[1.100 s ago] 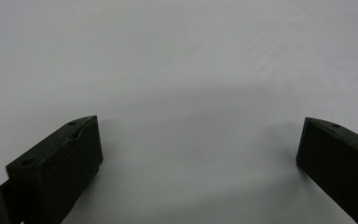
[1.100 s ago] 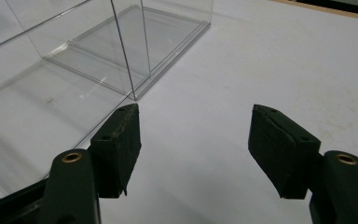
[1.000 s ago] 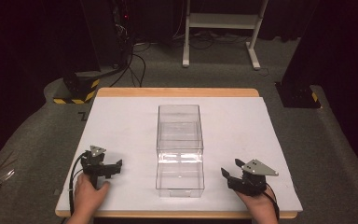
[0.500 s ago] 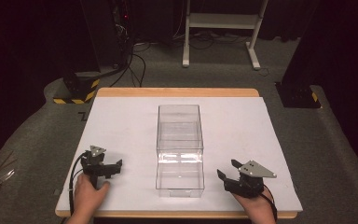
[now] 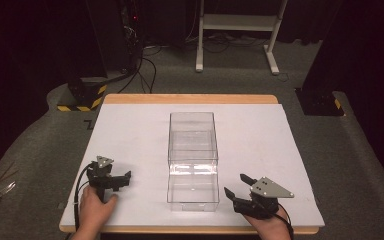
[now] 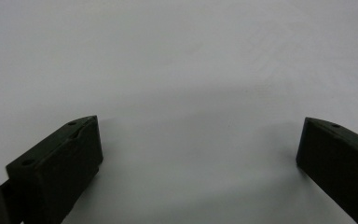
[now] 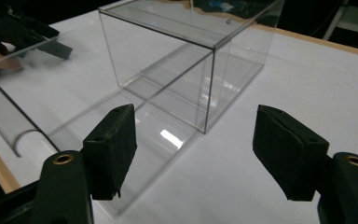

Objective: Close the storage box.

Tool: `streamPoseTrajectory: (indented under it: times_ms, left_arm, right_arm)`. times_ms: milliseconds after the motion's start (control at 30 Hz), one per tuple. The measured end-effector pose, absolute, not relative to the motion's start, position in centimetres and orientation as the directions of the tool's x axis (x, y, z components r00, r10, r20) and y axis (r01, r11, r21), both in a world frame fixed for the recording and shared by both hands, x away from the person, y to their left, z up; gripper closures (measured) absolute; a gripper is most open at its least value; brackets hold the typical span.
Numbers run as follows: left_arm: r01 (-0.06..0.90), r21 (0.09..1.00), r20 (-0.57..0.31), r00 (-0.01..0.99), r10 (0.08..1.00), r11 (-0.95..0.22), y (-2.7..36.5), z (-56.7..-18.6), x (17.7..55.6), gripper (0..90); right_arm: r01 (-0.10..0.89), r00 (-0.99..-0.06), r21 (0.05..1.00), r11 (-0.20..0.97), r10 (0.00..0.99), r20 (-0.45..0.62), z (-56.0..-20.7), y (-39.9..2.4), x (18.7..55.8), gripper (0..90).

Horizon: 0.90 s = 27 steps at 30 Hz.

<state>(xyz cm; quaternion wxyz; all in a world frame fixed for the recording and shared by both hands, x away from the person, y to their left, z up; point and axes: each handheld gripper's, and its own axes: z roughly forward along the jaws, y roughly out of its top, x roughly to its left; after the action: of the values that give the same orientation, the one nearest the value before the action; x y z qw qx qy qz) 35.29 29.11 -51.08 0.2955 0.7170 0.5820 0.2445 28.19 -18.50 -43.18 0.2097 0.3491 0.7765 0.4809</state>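
Your clear plastic box (image 5: 192,160) sits at the centre of the white table (image 5: 130,130), a long see-through case running from twelve o'clock down to six o'clock, its near end close to the table's front edge. In the right gripper view the same box (image 7: 177,70) stands ahead of your jaws toward eleven o'clock, with a clear panel lying flat on the table in front of it and reaching toward the lower left.

Your right gripper (image 5: 238,189) rests at about five o'clock from the box, just beside its near right corner and pointing toward nine o'clock. Its jaws are opening, already a fair way apart, and nothing is gripped: in its own view the right gripper (image 7: 193,154) has bare table and the edge of the flat clear panel between the pads, neither pad pressing on anything.

Your left gripper (image 5: 120,179) lies at about seven o'clock from the box, well apart from it. Its jaws stand wide, and the left gripper (image 6: 198,149) has plain white table between them.
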Motion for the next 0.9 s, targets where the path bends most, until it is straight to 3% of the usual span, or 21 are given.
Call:
streamPoseTrajectory:
  times_ms: [367, 900]
  left_arm:
    - [0.69, 0.708, 0.007, 0.203, 0.979, -0.148, 29.1, -51.1, 35.3, 0.5]
    - [0.69, 0.708, 0.007, 0.203, 0.979, -0.148, 29.1, -51.1, 35.3, 0.5]
  right_arm:
    - [0.301, -0.713, 0.902, 0.308, 0.701, -0.002, -42.5, -17.2, 26.9, 28.8]
    - [0.329, -0.76, 0.875, 0.355, 0.65, 0.022, -44.3, -15.8, 26.7, 20.7]
